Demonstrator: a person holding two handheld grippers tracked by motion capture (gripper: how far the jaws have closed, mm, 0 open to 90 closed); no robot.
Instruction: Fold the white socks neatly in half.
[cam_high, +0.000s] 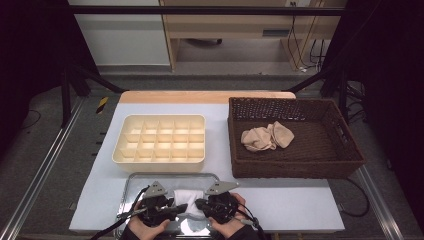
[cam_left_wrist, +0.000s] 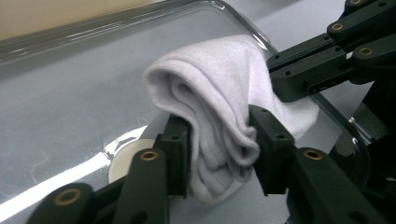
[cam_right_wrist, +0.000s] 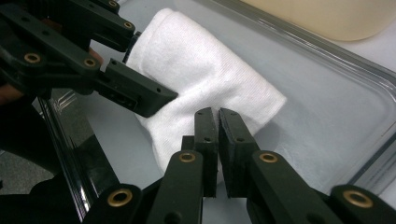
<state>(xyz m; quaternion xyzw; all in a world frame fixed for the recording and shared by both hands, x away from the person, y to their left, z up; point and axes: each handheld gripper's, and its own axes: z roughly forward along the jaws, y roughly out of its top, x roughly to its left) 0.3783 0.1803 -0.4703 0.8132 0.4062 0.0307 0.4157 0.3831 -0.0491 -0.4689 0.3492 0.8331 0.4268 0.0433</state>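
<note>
- Where the two hands meet at the near table edge, a folded white sock (cam_high: 188, 198) lies in a clear tray (cam_high: 131, 183), between the left gripper (cam_high: 176, 206) and the right gripper (cam_high: 199, 204).
- Left gripper (cam_left_wrist: 219, 140): jaws stand on either side of a bunched fold of the sock (cam_left_wrist: 219, 93), pads pressing the cloth from both sides; gripping it.
- Right gripper (cam_right_wrist: 218, 122): jaws nearly together, a thin gap between the pads, tips at the sock's (cam_right_wrist: 205, 79) near edge. Whether cloth is pinched there cannot be told.
- Seen from the right gripper view, the left gripper (cam_right_wrist: 154, 74) comes in from the left, its jaws around the sock's end.
- Beyond both grippers: a cream divided box (cam_high: 160, 139) straight past the tray, all cells bare.
- Further right of the right gripper, a dark wicker basket (cam_high: 295, 171) holds beige socks (cam_high: 266, 136) in a loose heap.
</note>
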